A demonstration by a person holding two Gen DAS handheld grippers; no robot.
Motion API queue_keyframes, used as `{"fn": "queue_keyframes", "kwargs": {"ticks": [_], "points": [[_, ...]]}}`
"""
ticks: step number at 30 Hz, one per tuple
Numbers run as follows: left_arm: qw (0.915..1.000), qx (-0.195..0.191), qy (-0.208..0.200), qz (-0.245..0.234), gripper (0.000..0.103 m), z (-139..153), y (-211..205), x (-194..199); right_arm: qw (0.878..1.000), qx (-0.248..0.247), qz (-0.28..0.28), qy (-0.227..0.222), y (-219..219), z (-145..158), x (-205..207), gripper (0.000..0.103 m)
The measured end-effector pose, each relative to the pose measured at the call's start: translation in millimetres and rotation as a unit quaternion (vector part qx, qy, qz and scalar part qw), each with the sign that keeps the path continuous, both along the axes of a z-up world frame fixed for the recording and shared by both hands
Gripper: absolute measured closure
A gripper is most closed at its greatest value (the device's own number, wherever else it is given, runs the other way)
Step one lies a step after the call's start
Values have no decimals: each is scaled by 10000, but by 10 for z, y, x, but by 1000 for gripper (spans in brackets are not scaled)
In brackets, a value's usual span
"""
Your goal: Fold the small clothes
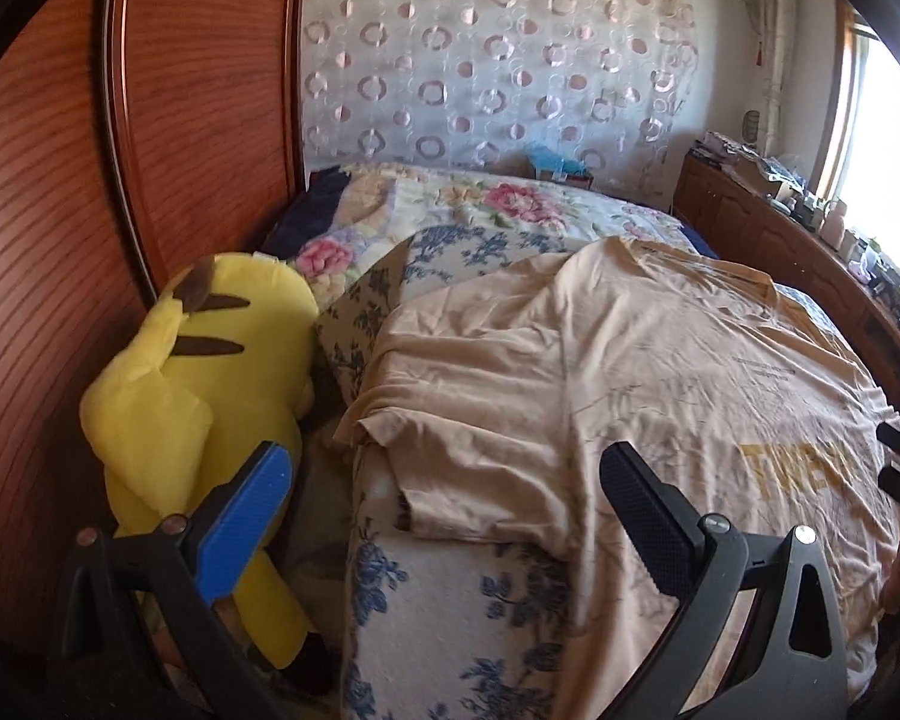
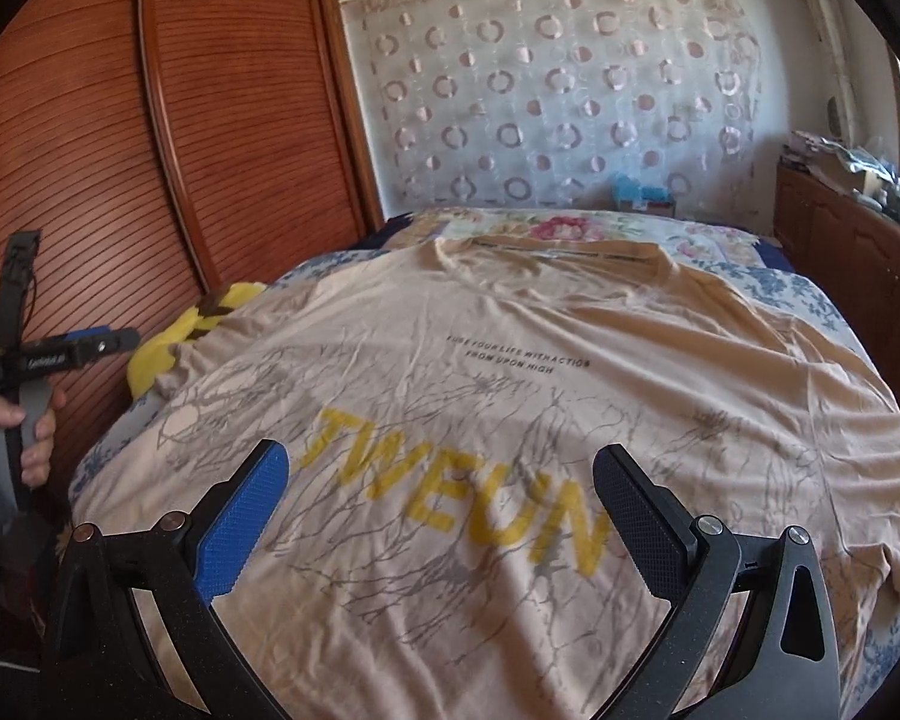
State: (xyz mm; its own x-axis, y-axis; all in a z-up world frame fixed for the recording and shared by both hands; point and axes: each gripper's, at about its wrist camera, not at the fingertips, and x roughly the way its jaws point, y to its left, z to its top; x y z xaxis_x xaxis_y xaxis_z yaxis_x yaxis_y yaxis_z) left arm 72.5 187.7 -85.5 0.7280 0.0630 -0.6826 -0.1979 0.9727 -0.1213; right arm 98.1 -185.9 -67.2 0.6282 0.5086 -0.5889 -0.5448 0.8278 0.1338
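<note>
A beige T-shirt (image 2: 510, 372) with yellow "TWEUN" lettering lies spread flat on the bed, print side up. It also shows in the left wrist view (image 1: 630, 372), its left sleeve draped over the bed's left edge. My left gripper (image 1: 444, 474) is open and empty, hovering near that sleeve and the shirt's near hem. My right gripper (image 2: 441, 474) is open and empty above the shirt's near hem, over the lettering. The left gripper also shows in the right wrist view (image 2: 105, 342), held in a hand at the far left.
A yellow plush toy (image 1: 198, 372) lies wedged between the bed and a wooden slatted wardrobe (image 1: 60, 210) on the left. A floral quilt (image 1: 486, 204) lies at the head of the bed. A wooden cabinet (image 1: 810, 252) with clutter runs along the right under a window.
</note>
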Motion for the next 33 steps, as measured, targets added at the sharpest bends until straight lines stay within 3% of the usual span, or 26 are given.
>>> {"fn": "queue_keyframes", "kwargs": {"ticks": [2, 7, 14, 19, 21, 23, 29, 33], "points": [[9997, -210, 156, -22, 1, -83, 103, 83, 9998, -186, 60, 22, 84, -48, 10, 0], [9961, -729, 497, -68, 16, -306, 309, 292, 9989, -411, 179, 106, 221, -88, 44, 0], [9894, -1143, 899, 13, 62, -428, 482, 489, 9984, -481, 264, 135, 329, -138, 22, 0], [9900, -923, 1044, -237, 71, -460, 421, 541, 9986, -448, 195, 201, 315, -159, 22, 0], [9922, -691, 1016, -201, 80, -417, 389, 525, 9986, -449, 204, 182, 319, -158, 20, 0], [9946, -425, 918, -231, 97, -352, 354, 500, 9988, -422, 185, 161, 309, -154, 17, 0], [9976, 238, 435, -479, 99, 17, 101, 425, 9990, -354, 188, 219, 287, -160, 26, 0], [9964, 260, 138, -801, 99, 323, -147, 474, 9987, -405, 226, 222, 318, -165, 22, 0]]}}
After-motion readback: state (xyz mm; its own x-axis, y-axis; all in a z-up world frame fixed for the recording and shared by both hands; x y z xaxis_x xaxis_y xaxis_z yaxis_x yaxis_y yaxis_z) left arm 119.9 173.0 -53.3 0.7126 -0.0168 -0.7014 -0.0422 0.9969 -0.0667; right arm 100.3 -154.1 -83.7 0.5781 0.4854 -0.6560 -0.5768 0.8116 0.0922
